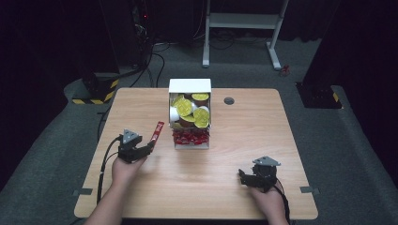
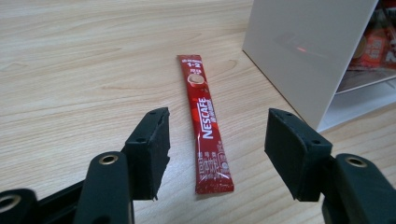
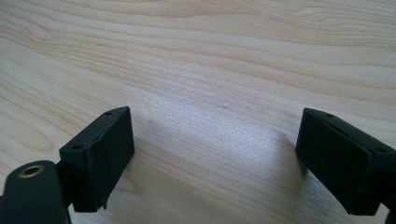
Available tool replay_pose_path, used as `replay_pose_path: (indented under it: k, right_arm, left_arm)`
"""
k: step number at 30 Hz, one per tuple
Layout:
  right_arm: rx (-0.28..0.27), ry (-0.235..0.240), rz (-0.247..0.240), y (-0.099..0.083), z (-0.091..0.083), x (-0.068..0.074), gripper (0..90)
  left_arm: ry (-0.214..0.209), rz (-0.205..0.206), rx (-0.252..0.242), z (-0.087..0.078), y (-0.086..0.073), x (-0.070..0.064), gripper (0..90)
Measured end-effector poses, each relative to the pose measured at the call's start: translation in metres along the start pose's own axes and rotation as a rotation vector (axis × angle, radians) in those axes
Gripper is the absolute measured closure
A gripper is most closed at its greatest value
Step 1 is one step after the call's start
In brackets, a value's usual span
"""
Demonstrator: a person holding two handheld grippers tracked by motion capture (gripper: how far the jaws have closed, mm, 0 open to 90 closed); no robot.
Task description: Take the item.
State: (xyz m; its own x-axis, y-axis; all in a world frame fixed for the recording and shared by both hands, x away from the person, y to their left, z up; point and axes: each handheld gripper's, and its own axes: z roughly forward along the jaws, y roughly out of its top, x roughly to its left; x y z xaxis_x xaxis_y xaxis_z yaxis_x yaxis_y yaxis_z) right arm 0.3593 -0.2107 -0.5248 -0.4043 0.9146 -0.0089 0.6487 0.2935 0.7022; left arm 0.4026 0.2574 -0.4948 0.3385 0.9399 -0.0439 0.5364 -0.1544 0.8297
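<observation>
Two jaws of the left gripper (image 2: pixel 217 154) stand wide apart and released, low over the counter (image 2: pixel 70 70), with the red stick sachet (image 2: pixel 205 121) lying flat between them, its near end just before the jaw tips. This sachet reads "NESCAFE" in white letters. Just right of it stands the white box (image 2: pixel 299 51), leaving only a narrow free strip on that side; the left side is free wood. The right gripper (image 3: pixel 215 163) is also released, over bare light wood near the counter's front edge. Around the counter is grey carpet and a dark room.
</observation>
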Motion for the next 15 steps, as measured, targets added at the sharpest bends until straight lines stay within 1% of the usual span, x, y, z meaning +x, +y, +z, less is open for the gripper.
replay_pose_path:
  k: [4, 5, 6, 8, 9, 10, 14, 15]
  right_arm:
    - [0.0, 0.0, 0.0, 0.0, 0.0, 0.0, 11.2]
    - [0.0, 0.0, 0.0, 0.0, 0.0, 0.0, 11.2]
    - [0.0, 0.0, 0.0, 0.0, 0.0, 0.0, 11.2]
    - [0.0, 0.0, 0.0, 0.0, 0.0, 0.0, 11.2]
    - [0.0, 0.0, 0.0, 0.0, 0.0, 0.0, 11.2]
    - [0.0, 0.0, 0.0, 0.0, 0.0, 0.0, 11.2]
    - [0.0, 0.0, 0.0, 0.0, 0.0, 0.0, 11.2]
    - [0.0, 0.0, 0.0, 0.0, 0.0, 0.0, 11.2]
  left_arm:
    - [0.001, 0.003, 0.002, -0.005, -0.002, 0.002, 39.8]
    - [0.002, 0.011, 0.013, -0.007, -0.003, 0.003, 39.2]
    - [0.002, 0.011, 0.013, -0.007, -0.003, 0.003, 39.1]
    - [-0.005, 0.001, 0.003, -0.01, -0.005, 0.004, 39.2]
    - [-0.009, -0.002, 0.005, -0.012, -0.005, 0.006, 39.1]
    - [-0.01, -0.013, -0.002, -0.013, -0.006, 0.006, 39.0]
    - [-0.014, -0.015, -0.001, -0.019, -0.009, 0.009, 37.7]
    - [-0.015, -0.024, -0.01, -0.022, -0.01, 0.009, 37.4]
